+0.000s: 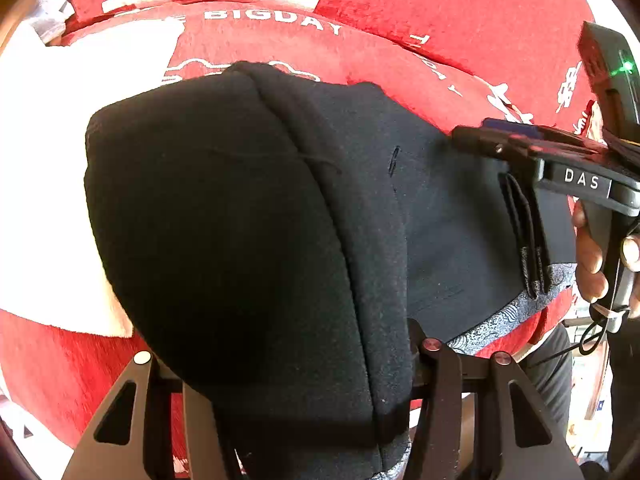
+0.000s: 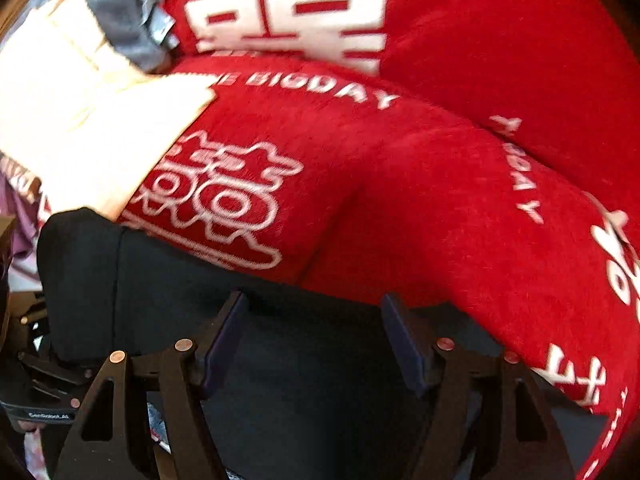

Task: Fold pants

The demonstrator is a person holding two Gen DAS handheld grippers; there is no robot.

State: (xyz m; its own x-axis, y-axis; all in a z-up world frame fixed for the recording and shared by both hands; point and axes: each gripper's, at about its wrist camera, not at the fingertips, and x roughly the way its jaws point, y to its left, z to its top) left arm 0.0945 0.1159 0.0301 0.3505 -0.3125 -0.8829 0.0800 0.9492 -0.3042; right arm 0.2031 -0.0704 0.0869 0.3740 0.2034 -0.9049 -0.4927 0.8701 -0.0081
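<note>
Left wrist camera sits just behind the left gripper, looking forward and down, very close over the black pants, which fill the frame. The right gripper enters from its right edge. Right wrist camera looks along the right gripper's fingers, low and close. Both views share the pants and the red blanket lettered BIGDAY.

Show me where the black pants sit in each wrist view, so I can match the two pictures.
Left wrist: the black pants fill the centre, a thick fold running down between the jaws.
Right wrist: the pants cover the bottom centre and lower left, under the open jaws.
Shared landmark: white "BIGDAY" lettering on the red blanket.
</note>
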